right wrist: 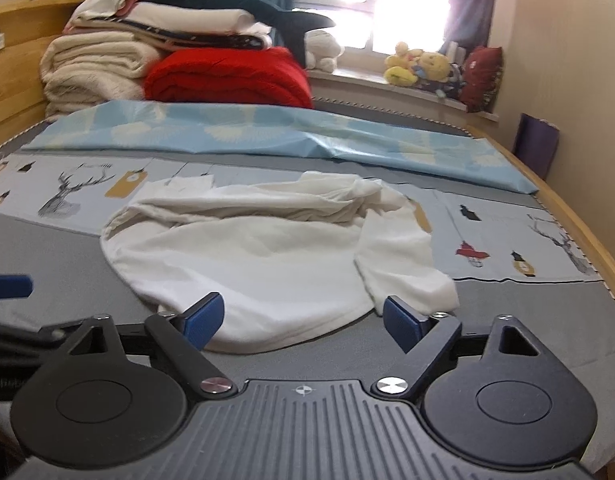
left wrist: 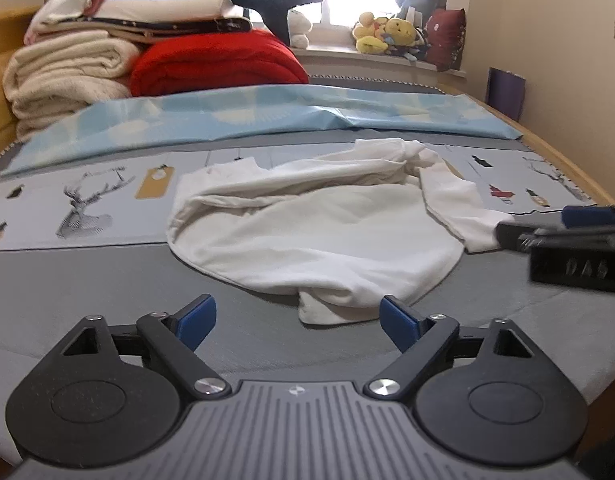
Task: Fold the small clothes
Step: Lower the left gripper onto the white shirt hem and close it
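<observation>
**Limp white top on the bed, both claws apart and empty**

A small white garment point(left wrist: 307, 232) lies crumpled near the middle of the bed point(left wrist: 87, 292), partly on the plain grey cover and partly on the printed strip with the deer drawings. It looks like a thin, long-sleeved cotton top: light, soft and floppy, with no stiffness of its own. One sleeve trails to the right, and a rumpled ridge of fabric runs across the far side. A folded corner of hem pokes out at the near edge.

The left claw point(left wrist: 297, 322) has its blue pads wide apart with nothing between them, the near hem corner just beyond its tips. The right claw point(right wrist: 303, 320) is likewise spread and empty, low over the garment's near edge beside the sleeve end.

Such cloth will likely drape and sag when lifted, and layers may slip over one another, so a pinch could catch only the top one. The better holds seem to be seams and edges: the near hem corner for the left, the sleeve cuff or shoulder for the right, to spread it flat first.
</observation>
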`<state>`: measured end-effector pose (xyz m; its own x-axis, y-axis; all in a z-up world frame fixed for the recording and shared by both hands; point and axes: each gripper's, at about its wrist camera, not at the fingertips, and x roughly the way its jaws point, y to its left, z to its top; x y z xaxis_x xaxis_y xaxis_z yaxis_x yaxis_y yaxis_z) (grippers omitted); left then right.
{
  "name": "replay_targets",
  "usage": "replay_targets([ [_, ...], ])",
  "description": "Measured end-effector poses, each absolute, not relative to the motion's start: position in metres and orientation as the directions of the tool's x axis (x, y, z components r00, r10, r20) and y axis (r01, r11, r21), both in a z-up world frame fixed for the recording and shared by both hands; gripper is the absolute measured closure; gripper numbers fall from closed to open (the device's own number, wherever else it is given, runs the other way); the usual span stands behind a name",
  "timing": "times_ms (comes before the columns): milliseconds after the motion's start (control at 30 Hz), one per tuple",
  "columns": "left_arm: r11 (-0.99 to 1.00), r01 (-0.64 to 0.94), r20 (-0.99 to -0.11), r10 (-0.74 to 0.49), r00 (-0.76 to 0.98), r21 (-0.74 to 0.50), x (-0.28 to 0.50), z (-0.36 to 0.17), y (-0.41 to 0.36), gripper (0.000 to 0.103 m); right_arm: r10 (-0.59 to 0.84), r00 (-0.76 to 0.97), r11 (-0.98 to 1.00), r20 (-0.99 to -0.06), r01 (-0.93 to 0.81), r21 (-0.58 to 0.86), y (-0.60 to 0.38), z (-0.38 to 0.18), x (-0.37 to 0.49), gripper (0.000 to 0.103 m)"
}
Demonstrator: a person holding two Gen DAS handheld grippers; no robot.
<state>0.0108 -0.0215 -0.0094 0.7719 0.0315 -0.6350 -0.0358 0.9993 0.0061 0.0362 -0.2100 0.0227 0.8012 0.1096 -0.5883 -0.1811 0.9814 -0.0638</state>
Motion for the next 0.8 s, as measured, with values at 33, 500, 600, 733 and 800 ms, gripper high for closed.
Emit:
replay_targets([
  [33,0.999,-0.040,-0.639,0.033,0.768,0.003,0.012,-0.010,-0.020,0.019,0.104,0.807,0.983,-0.582,-0.171,-0.061,-0.212,0.024,0.036,0.025],
  [500,0.984,0.034,-0.740,-0.154,0.655,-0.175,0.100,-0.021,0.043,0.072,0.071,0.825,0.997,-0.561,-0.060,0.038,-0.256,0.031,0.052,0.054],
  [600,0.972,-0.080,-0.832,-0.146,0.535,-0.222,0.125,-0.053,0.051,0.074,0.087,0.808,0.996,-0.583,-0.064,0.060,-0.260,0.028,0.056,0.054],
  [733,0.942,-0.132,-0.863,-0.217,0.457,-0.307,0.146,-0.078,0.042,0.073,0.107,0.797,0.994,-0.594,-0.084,0.067,-0.262,0.027,0.060,0.054],
  [800,0.943,-0.145,-0.879,-0.213,0.427,-0.299,0.155,-0.089,0.033,0.070,0.114,0.792,0.993,-0.600,-0.088,0.073,-0.263,0.026,0.062,0.053],
])
